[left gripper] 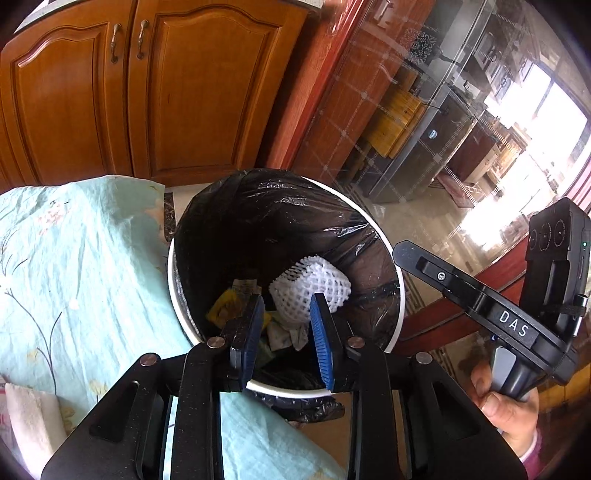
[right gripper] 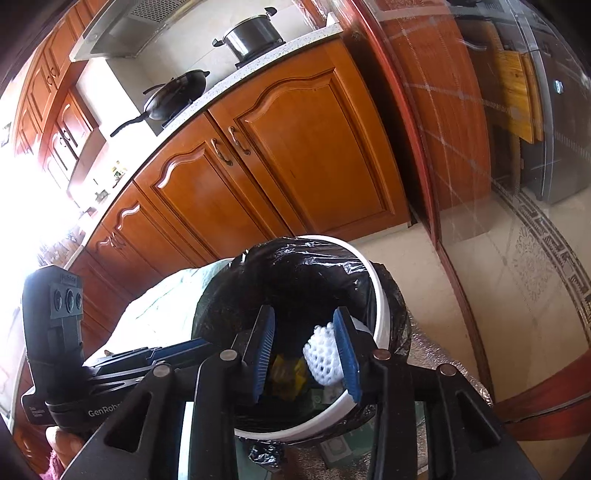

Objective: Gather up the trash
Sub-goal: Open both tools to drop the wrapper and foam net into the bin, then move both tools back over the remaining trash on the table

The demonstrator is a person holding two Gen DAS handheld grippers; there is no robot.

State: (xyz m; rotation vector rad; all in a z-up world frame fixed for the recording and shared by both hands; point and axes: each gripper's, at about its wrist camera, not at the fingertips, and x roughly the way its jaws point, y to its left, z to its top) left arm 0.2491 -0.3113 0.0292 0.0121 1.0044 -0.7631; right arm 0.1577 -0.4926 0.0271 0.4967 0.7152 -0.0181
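Bin: a white round trash bin [left gripper: 170, 273], lined with a black plastic bag [left gripper: 258, 221], stands on the tiled floor [right gripper: 480, 332] in front of wooden kitchen cabinets [left gripper: 110, 92], just beside a surface draped in a pale blue floral cloth [left gripper: 74, 258].
Trash: a white foam fruit net [left gripper: 310, 288] lies inside the bin on top of yellow wrappers [left gripper: 221, 306] and crumpled paper [left gripper: 284, 334]; from the right wrist view the net [right gripper: 321, 354] sits against the bin's right inner wall.
Left gripper: your left gripper [left gripper: 287, 325] hangs over the near rim of the bin, its blue pads parted to a moderate gap with nothing between them; the net shows beyond the gap, lower in the bin.
Right gripper: your right gripper [right gripper: 304, 354] is poised above the bin's mouth, its blue pads likewise spread apart and holding nothing; the net appears behind the right pad, down in the bin.
Hands: your right hand [left gripper: 506, 410] grips the handle of the right gripper at the lower right edge of the left wrist view; your left hand [right gripper: 64, 443] shows only partly at the lower left of the right wrist view.
Background: a lidded steel pot [right gripper: 253, 33] and a black wok [right gripper: 177, 94] sit on the stove atop the speckled tabletop [right gripper: 295, 46]; a glass door [left gripper: 424, 110] stands to the right of the cabinets.
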